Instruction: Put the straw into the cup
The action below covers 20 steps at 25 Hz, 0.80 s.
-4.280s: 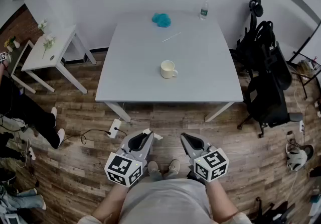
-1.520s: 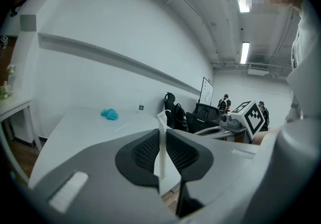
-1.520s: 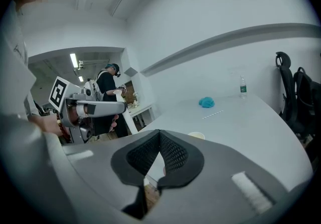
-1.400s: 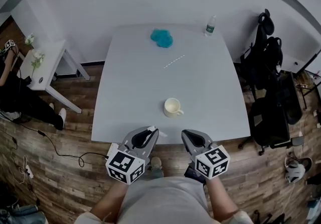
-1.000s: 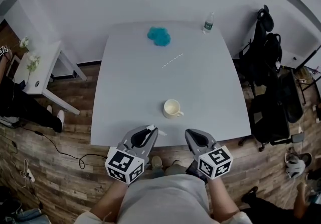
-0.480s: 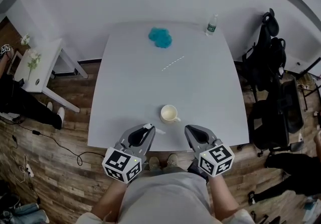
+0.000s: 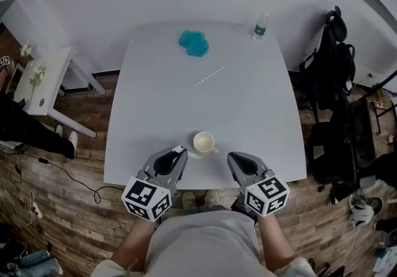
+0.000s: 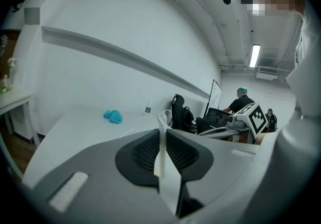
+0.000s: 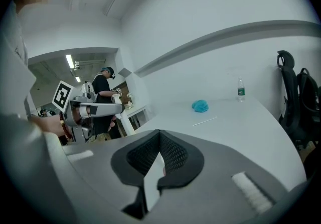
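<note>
The person's forearms reach forward at the bottom of the head view, one gripper in each hand. Each gripper carries a marker cube at its near end.

The left gripper (image 7: 178,150) sits over the near edge of the white table (image 7: 155,102). Its claw is nearly closed, and in its own view the jaws pinch a thin white strip (image 8: 161,142) that pokes a little past the tips. I cannot tell what the strip is.

The right gripper (image 7: 231,156) sits over the same edge, a little to the right. Its claw is closed, jaws together at the tips with nothing between them.

The cup (image 7: 203,143) stands upright near that edge, just ahead of the two grippers and closer to the left one. Its handle points right, and neither gripper touches it.

The straw (image 7: 209,76) lies flat and slanted on the bare tabletop, well beyond the cup and apart from everything else.

Further back, a blue cloth (image 7: 194,43) sits crumpled near the far edge. A bottle (image 7: 261,23) stands upright at the far right corner, by the white wall.

To the left, on the wooden floor (image 7: 62,207), is a small side table (image 7: 46,80). To the right are black chairs (image 7: 335,64).
</note>
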Each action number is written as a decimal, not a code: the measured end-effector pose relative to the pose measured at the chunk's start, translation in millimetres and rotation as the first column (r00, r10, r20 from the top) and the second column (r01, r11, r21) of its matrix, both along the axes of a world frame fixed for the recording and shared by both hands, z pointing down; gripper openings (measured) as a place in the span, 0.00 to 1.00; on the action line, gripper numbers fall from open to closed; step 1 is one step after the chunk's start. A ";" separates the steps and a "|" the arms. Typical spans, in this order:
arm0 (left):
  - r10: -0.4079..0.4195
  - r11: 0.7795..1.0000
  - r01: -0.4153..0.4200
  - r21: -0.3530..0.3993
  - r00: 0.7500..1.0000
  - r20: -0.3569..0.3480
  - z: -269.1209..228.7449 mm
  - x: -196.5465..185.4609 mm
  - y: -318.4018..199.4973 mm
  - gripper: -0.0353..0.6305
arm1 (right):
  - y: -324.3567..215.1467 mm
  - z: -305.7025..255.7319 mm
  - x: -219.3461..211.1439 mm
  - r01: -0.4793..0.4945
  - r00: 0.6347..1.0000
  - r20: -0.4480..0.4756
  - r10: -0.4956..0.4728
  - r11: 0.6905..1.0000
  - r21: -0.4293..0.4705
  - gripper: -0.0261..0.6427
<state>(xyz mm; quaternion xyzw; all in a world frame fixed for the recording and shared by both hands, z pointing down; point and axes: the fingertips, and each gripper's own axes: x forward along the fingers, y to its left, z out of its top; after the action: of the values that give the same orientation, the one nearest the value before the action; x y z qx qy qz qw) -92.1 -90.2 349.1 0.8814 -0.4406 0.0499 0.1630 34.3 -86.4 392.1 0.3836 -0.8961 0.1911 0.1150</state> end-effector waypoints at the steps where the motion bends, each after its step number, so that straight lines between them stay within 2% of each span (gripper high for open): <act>1: 0.000 1.000 0.000 -0.002 1.000 0.002 0.8 0.6 -3.5 0.15 | -2.5 1.2 1.0 0.001 1.000 0.000 -0.001 1.000 -0.003 0.05; 9: 0.001 1.000 -0.001 -0.019 1.000 0.011 7.2 6.5 -28.1 0.15 | -25.1 6.6 2.4 0.017 1.000 -0.001 -0.017 1.000 -0.020 0.05; 20: -0.023 0.997 0.024 -0.080 0.999 0.024 35.8 6.2 -63.4 0.15 | -49.5 21.0 2.4 0.035 0.999 -0.006 -0.035 0.998 -0.055 0.05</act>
<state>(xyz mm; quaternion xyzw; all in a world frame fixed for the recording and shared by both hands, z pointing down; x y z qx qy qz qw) -85.9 -153.6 384.8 0.8682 -0.4505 0.0759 0.1934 36.7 -135.9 413.1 0.3652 -0.8968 0.2122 0.1318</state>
